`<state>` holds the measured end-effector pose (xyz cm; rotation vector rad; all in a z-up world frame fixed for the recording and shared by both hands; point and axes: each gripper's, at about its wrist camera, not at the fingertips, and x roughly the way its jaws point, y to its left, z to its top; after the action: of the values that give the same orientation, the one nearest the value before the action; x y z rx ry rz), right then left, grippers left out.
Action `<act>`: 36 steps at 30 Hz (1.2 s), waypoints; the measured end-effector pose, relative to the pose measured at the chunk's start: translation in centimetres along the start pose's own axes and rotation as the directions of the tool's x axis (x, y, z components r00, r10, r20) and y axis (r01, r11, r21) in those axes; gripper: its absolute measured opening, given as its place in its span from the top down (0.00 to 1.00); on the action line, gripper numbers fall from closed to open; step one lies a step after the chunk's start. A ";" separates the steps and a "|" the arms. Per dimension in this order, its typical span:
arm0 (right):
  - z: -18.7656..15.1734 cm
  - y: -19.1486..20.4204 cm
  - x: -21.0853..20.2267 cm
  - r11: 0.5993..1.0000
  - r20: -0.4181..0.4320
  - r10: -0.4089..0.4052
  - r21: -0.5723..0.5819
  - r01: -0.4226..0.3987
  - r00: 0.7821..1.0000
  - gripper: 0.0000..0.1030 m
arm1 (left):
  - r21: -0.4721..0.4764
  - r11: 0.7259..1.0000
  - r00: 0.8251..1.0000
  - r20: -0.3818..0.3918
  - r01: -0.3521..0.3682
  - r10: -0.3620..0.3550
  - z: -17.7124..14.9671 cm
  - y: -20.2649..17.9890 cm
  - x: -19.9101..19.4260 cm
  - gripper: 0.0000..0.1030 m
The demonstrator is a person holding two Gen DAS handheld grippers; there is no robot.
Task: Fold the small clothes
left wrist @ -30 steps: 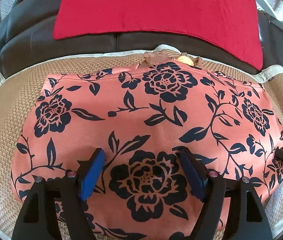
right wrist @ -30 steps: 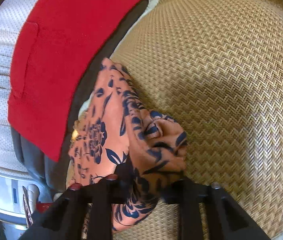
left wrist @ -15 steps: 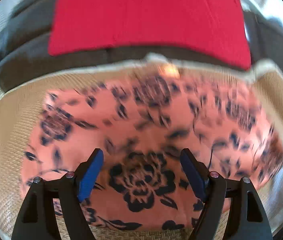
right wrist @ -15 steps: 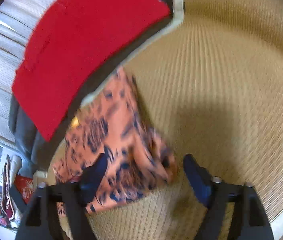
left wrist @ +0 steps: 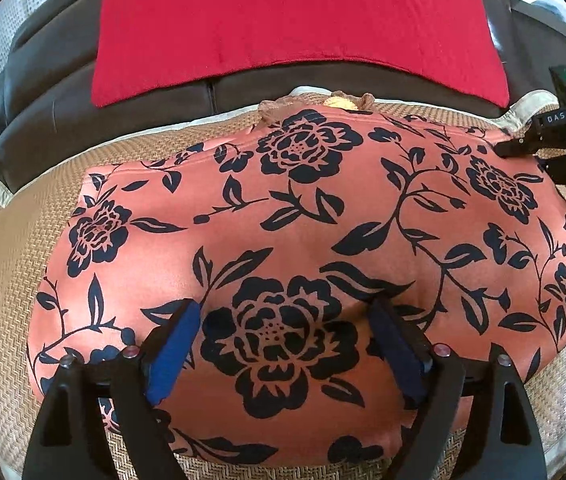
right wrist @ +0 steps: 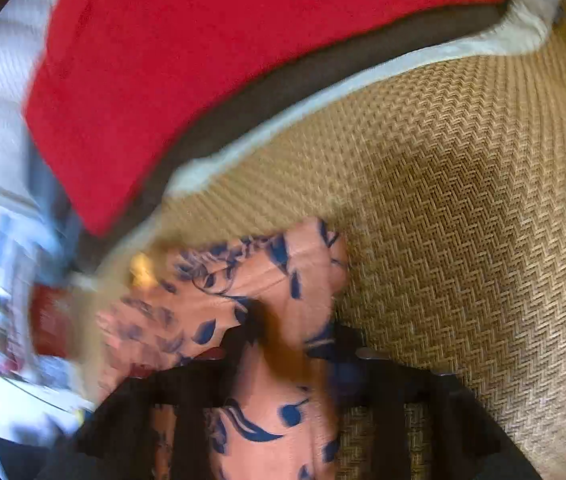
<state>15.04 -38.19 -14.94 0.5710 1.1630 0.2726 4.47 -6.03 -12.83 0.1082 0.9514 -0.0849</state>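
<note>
Meanwhile right claw [right wrist: 283, 344] closes on garment [left wrist: 283, 216] corner; mat [right wrist: 463, 200] beside.

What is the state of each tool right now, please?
Left tool: jaws opening wide above the floral garment, holding nothing.
Right tool: jaws closing, the far right corner of the garment between them; a firm grip cannot be told.

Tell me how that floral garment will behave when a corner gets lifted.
The floral garment likely flops and drapes, since it lies flat with soft ripples. Its corner bunches between the closing right gripper, so probably thin and light. It may drag on the woven mat rather than slide freely.
</note>
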 end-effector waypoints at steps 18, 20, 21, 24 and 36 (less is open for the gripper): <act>-11.5 7.1 -7.9 0.993 0.134 0.113 -0.036 -0.109 0.984 0.23 | -0.029 0.999 0.999 -0.032 0.021 -0.022 0.4 0.8 -0.7 0.12; -14.2 6.2 -6.3 0.978 0.075 0.204 0.030 -0.206 0.976 0.23 | -0.055 0.998 1.000 -0.012 0.023 -0.024 0.4 1.4 -1.9 0.12; -15.3 5.5 -5.1 0.974 0.050 0.216 0.058 -0.218 0.975 0.23 | -0.057 0.998 1.000 -0.002 0.029 -0.029 0.3 1.5 -2.4 0.12; -16.8 3.0 -3.7 0.980 0.056 0.127 0.148 -0.134 0.990 0.27 | -0.040 0.999 1.000 -0.002 0.008 -0.008 -0.5 2.4 -3.6 0.12; -17.3 7.2 -4.6 0.995 0.146 0.092 0.034 -0.098 0.985 0.16 | -0.308 0.943 0.984 -0.161 -0.128 0.081 -6.7 16.7 -2.3 0.57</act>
<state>-2.01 -29.59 -12.05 0.6724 1.0047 0.2849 -0.30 11.41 -13.89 -0.1352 1.0924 0.1782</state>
